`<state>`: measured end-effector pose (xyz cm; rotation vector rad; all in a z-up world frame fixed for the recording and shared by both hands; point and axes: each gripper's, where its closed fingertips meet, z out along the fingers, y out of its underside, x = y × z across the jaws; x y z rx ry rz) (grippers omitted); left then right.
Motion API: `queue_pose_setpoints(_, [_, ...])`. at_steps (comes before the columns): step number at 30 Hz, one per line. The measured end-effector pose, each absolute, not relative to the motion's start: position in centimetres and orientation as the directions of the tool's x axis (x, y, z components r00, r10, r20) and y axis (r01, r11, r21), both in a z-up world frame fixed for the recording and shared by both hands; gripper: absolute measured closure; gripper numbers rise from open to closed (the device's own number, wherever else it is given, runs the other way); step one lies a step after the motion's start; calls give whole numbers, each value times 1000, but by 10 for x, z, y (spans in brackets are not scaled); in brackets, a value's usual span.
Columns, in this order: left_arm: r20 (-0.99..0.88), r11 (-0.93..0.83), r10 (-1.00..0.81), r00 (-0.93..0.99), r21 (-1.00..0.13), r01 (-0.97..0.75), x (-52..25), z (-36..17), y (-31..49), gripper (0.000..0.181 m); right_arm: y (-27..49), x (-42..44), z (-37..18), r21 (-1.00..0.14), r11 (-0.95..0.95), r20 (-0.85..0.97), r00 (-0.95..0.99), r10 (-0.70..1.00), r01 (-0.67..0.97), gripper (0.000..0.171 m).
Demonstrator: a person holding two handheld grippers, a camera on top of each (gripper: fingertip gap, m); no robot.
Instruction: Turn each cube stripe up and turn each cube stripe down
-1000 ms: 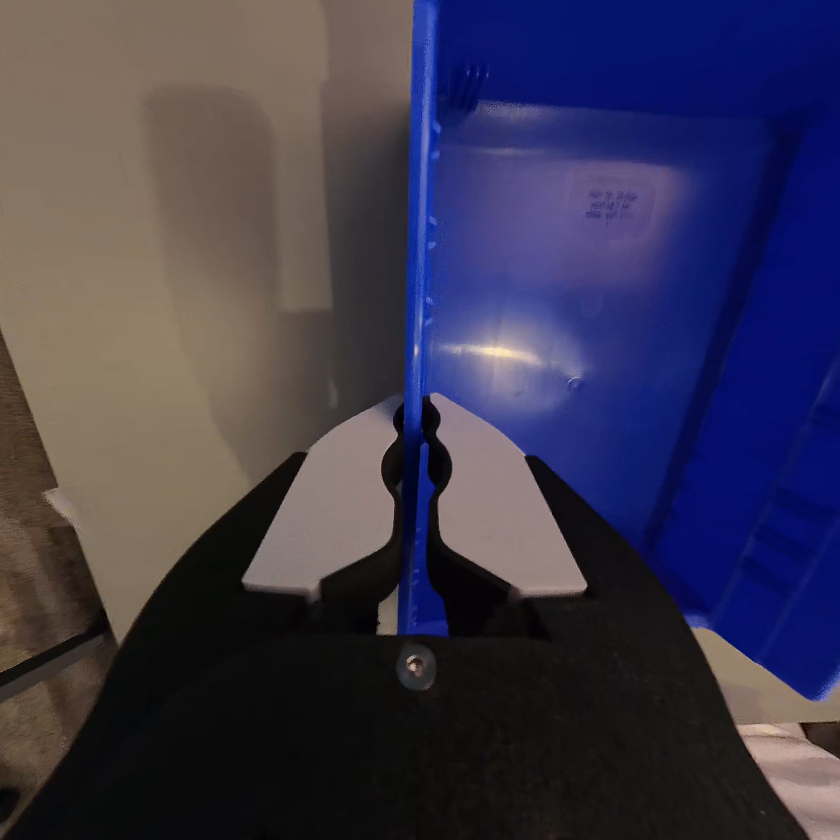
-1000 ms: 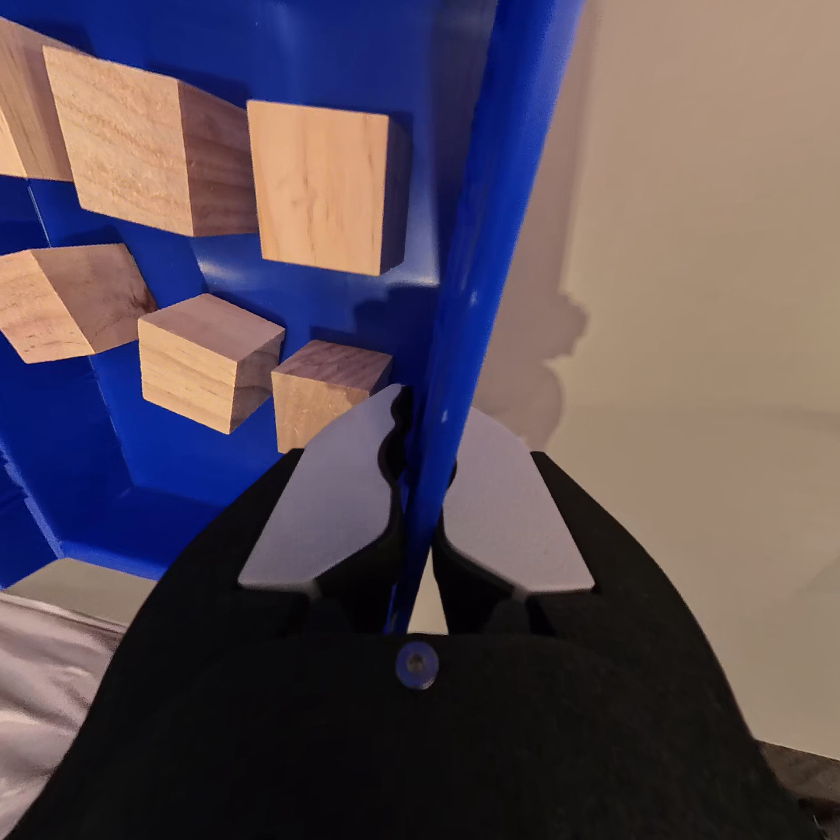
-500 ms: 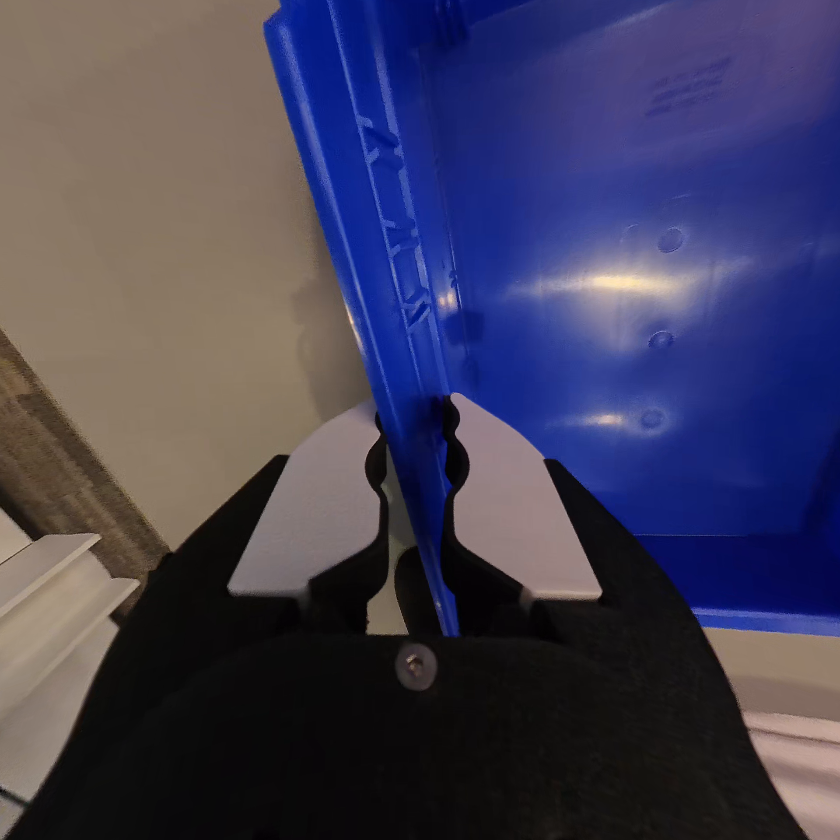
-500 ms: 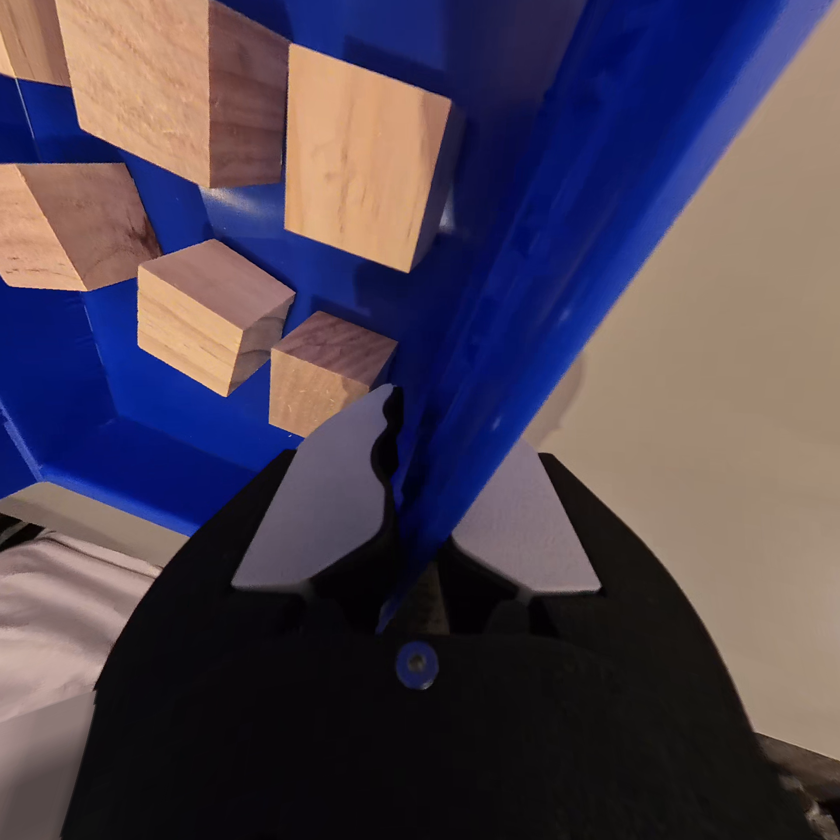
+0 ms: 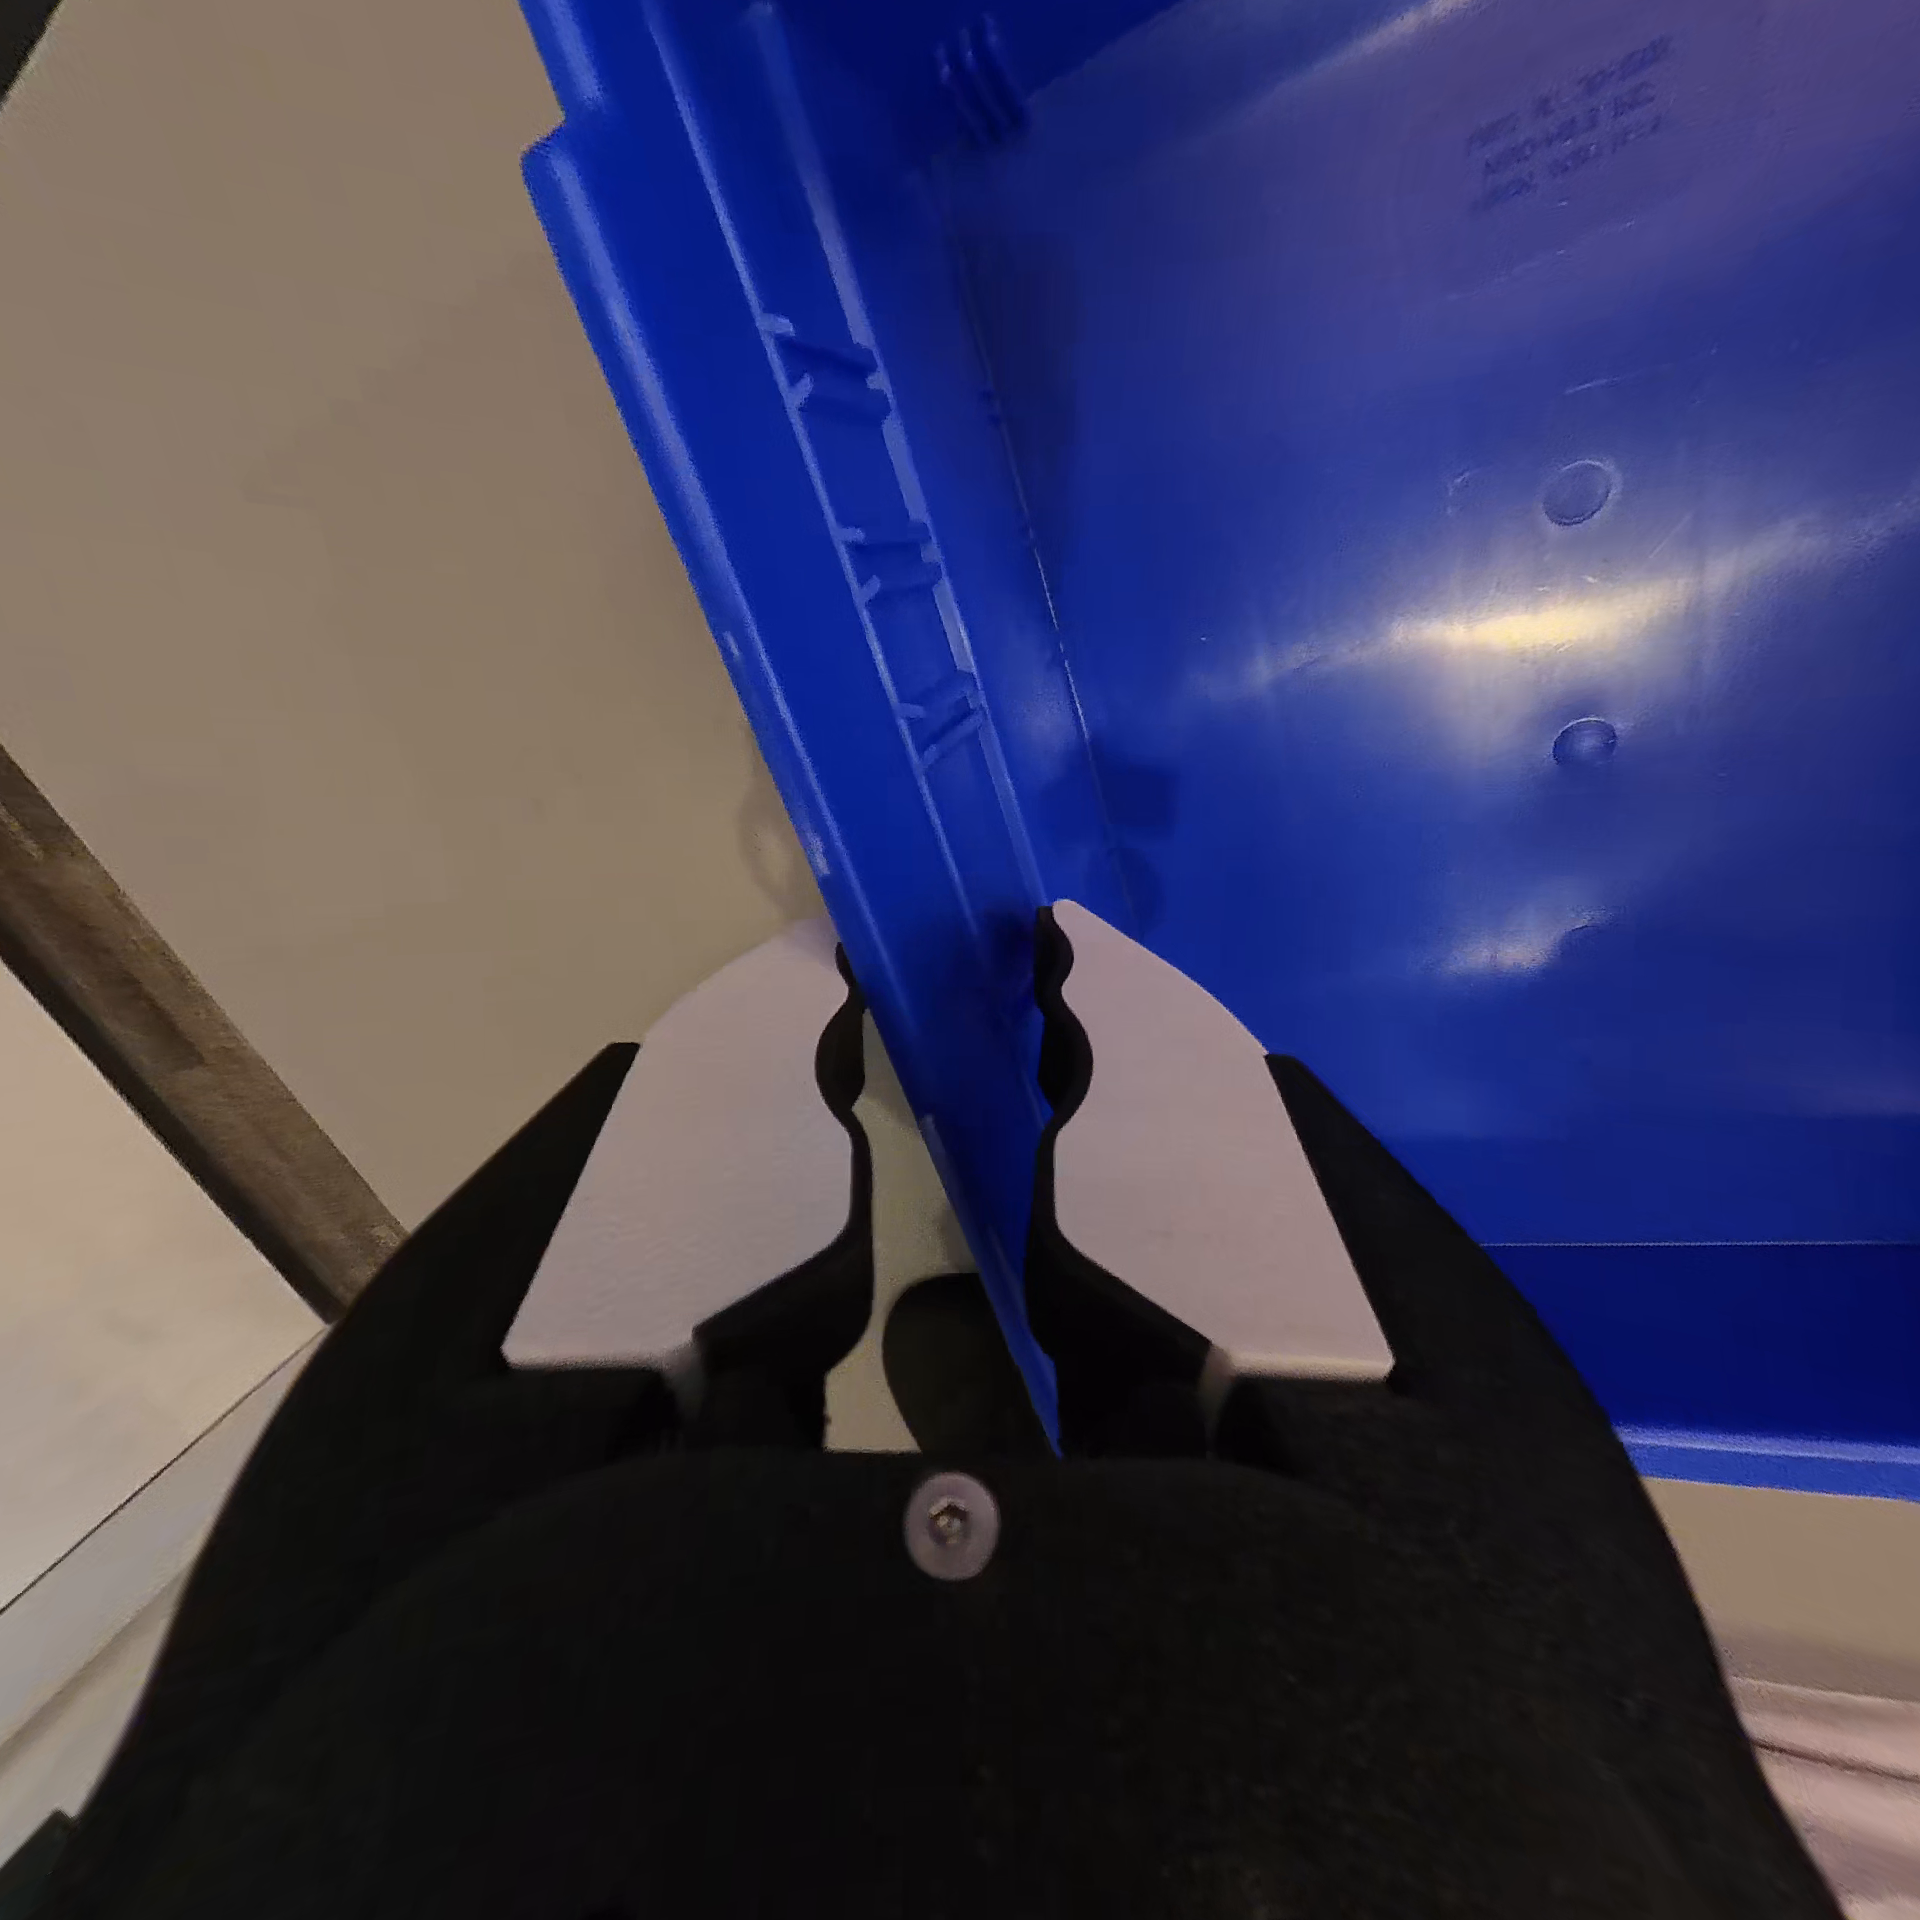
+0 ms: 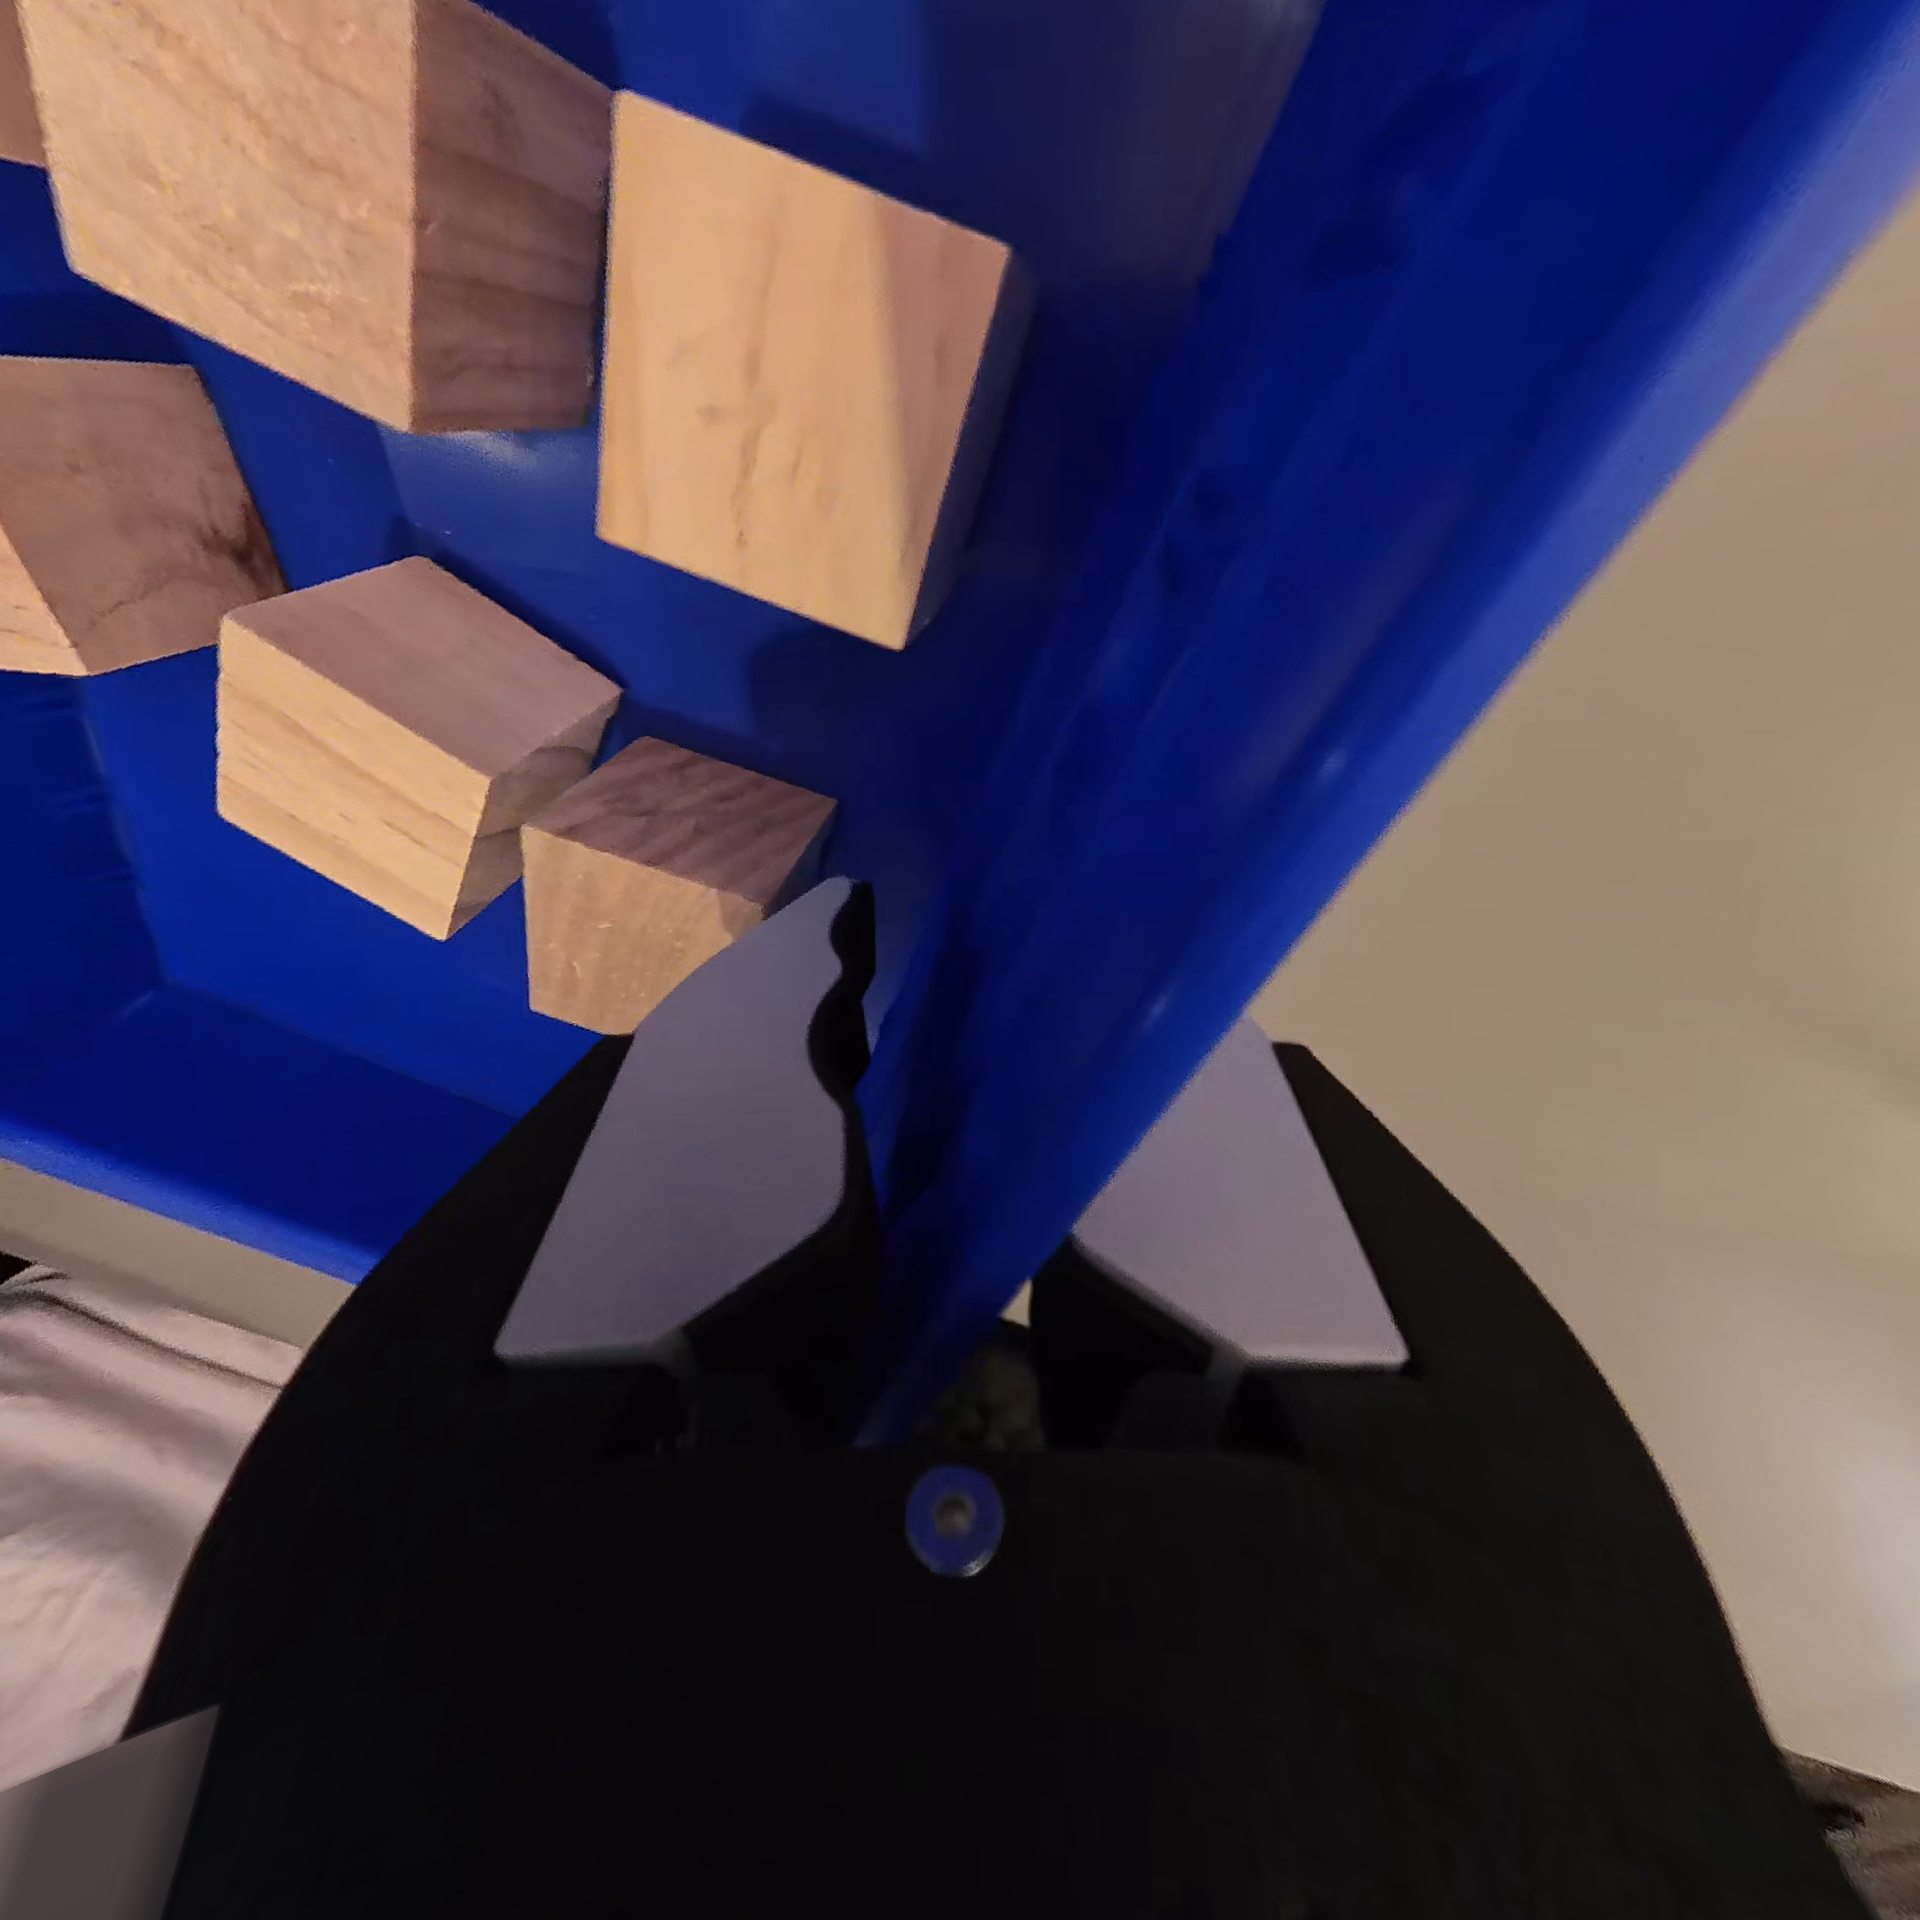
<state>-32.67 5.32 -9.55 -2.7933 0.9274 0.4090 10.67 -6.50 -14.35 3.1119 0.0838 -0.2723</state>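
left gripper (image 5: 940, 935): straddling the bin's (image 5: 1455, 831) side wall at 12 o'clock, fingers parted; right pad touching the wall, left one standing off it
right gripper (image 6: 940, 1039): straddling the opposite wall; left finger (image 6: 727, 1122) showing inside the bin, right mostly hidden, grip unclear
cubes (image 6: 769, 364): plain wood, lying inside the bin from 9 to 12 o'clock, no stripe showing
table (image 5: 312, 520): beige, running under the bin
floor (image 5: 135, 1029): grey-brown strip showing at 9 o'clock
cloth (image 6: 94, 1455): white, lying at 8 o'clock

The bin wall (image 6: 1195, 727) hides the right tool's (image 6: 997, 1039) far finger (cubes (image 6: 779, 364) cropped, stripes unseen)
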Motion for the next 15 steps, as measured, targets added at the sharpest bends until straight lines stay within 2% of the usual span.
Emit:
queue_pose_setpoints(3, [-352,-788,-538,766,-112,-606,-325,-88,60,127,-64,106,-144,14,-999,-192,980,48,52,140])
queue_pose_setpoints(7, [-366,-737,-537,760,-236,-634,-310,-68,68,121,-62,105,-144,0,-1000,-188,982,23,24,146])
queue_pose_setpoints(10, [-399,-676,-530,748,-333,-657,-299,-44,70,114,-61,103,-142,-11,-1000,-198,980,7,5,158])
queue_pose_setpoints(15, [-454,-576,-465,760,-497,-649,-295,1,71,114,-60,103,-141,-9,-1000,-205,979,2,0,159])
